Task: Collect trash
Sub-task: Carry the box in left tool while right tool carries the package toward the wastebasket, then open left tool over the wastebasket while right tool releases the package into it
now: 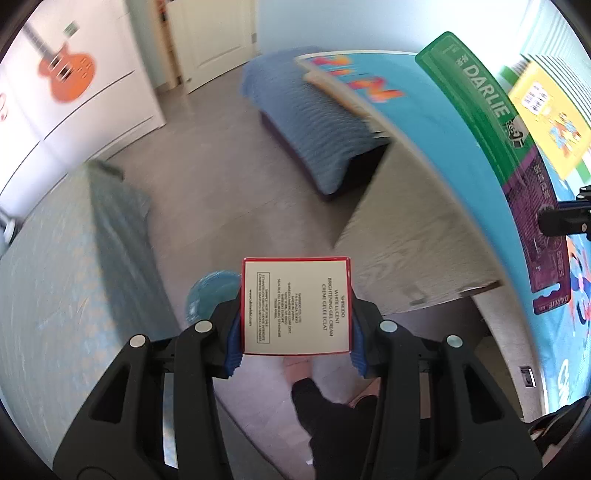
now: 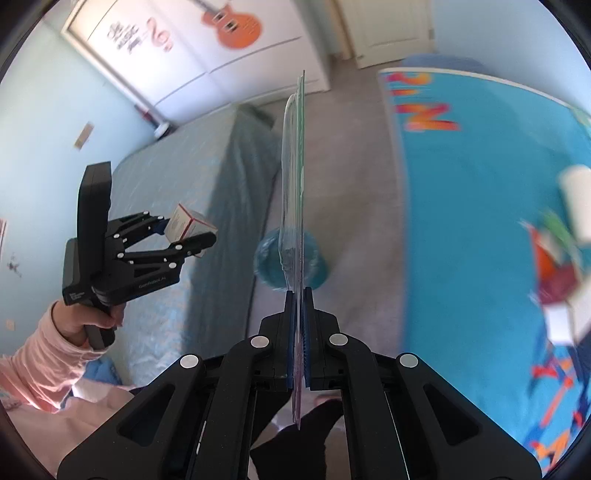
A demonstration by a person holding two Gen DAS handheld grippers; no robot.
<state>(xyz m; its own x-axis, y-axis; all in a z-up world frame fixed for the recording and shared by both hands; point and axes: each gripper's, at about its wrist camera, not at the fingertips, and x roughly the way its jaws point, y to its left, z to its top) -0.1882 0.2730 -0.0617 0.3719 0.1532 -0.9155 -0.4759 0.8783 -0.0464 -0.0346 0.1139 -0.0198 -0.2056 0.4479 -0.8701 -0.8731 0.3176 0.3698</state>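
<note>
Left gripper (image 1: 295, 332) is clamping a small box (image 1: 295, 306); right gripper (image 2: 299, 332) is pinching a flat toothbrush package (image 2: 295, 177) edge-on above the blue bin (image 2: 291, 262). Risk: the thin package is liable to slip or miss.

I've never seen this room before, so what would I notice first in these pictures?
First, the small red-and-white box pinched in the left gripper, right in the middle. Then the flat green toothpaste packet, seen edge-on where the right gripper clamps it. Below both sits a blue bin on the floor, and an orange guitar picture brightens the white wardrobe behind.
</note>
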